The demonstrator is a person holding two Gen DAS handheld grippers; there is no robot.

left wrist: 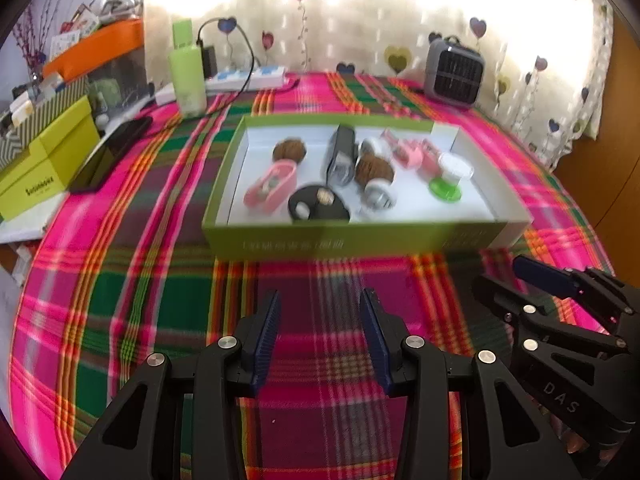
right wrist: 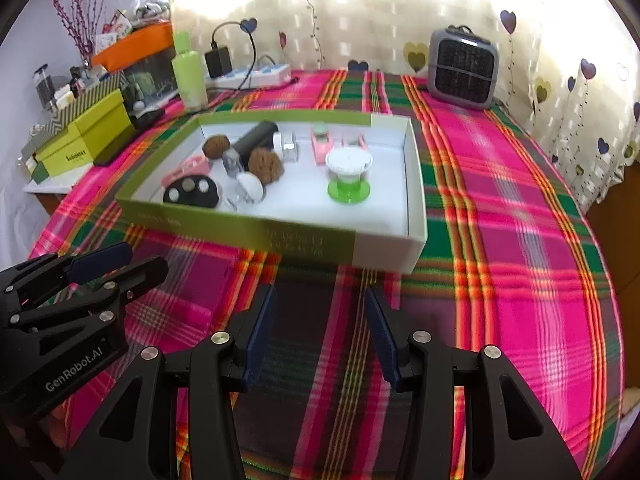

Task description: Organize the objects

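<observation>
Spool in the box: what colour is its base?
Bright green base under a white top on the spool; clearest in the right wrist view.

We count one green-sided box (right wrist: 304,236) on the plaid cloth, and everything else we place against it. Inside it lie two brown fuzzy balls (right wrist: 266,165), one at its far left end (left wrist: 289,149) and one near its middle. Also inside are one black disc (left wrist: 319,205) against its near wall, one dark cylinder (right wrist: 252,138) toward its far wall, one white-and-green spool (right wrist: 348,176) in its right half, and three pink items: one long case (left wrist: 270,188) at its left and two small pieces (right wrist: 321,143) by its far wall. Beyond the box stand one grey heater (right wrist: 463,67), one pale green bottle (left wrist: 187,72) and one power strip (left wrist: 246,77).
</observation>
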